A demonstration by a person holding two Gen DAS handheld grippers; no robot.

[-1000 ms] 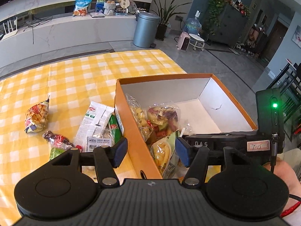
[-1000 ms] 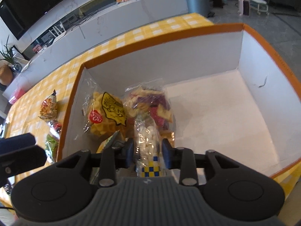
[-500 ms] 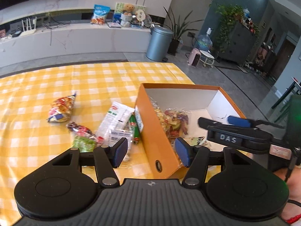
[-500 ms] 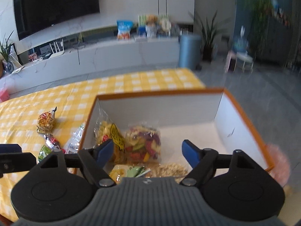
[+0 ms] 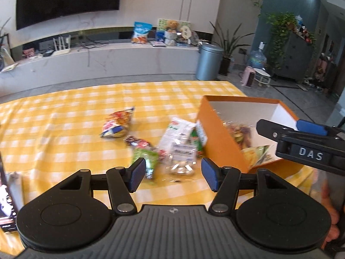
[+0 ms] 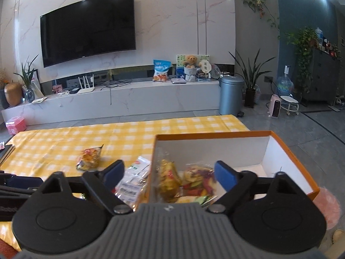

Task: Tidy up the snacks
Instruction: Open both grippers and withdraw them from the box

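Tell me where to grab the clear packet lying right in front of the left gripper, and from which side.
Grip the clear packet across its narrow middle, coming straight down from above. It lies flat on the tablecloth, its long axis running away from the open left gripper; keep the jaws off the green packet alongside.

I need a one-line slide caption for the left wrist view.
Open left gripper above loose snacks beside the orange box.
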